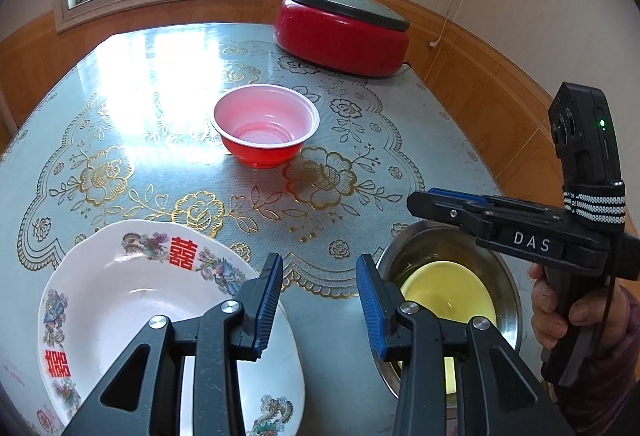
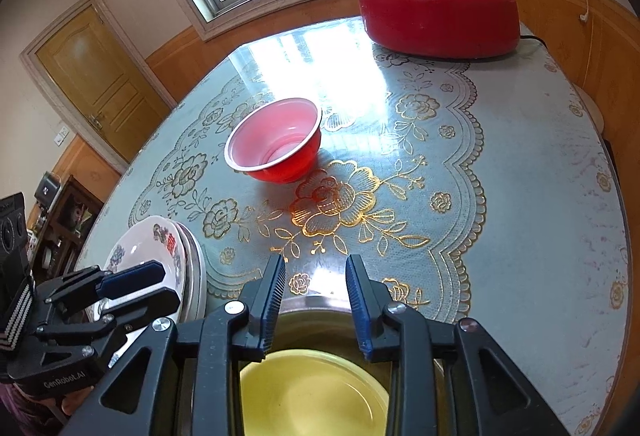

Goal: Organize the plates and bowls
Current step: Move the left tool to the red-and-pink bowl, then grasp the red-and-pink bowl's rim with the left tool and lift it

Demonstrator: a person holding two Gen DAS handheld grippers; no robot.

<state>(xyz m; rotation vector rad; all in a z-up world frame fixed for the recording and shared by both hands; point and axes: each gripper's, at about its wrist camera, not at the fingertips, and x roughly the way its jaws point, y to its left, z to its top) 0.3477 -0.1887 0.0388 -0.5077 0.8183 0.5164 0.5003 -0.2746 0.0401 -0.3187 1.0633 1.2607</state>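
Note:
A red plastic bowl stands upright alone in the middle of the table. Near the front left lies a white plate with red characters, on top of a small stack. My left gripper hovers open just right of that plate, with nothing between its blue pads. At the front right a steel bowl holds a yellow bowl. My right gripper hangs open above the steel bowl's far rim and grips nothing.
A red electric pot with a grey lid sits at the table's far right corner, its cord trailing off. The table has a shiny flowered cover. A person's hand holds the right gripper. Wood-panelled walls, a window and a door surround the table.

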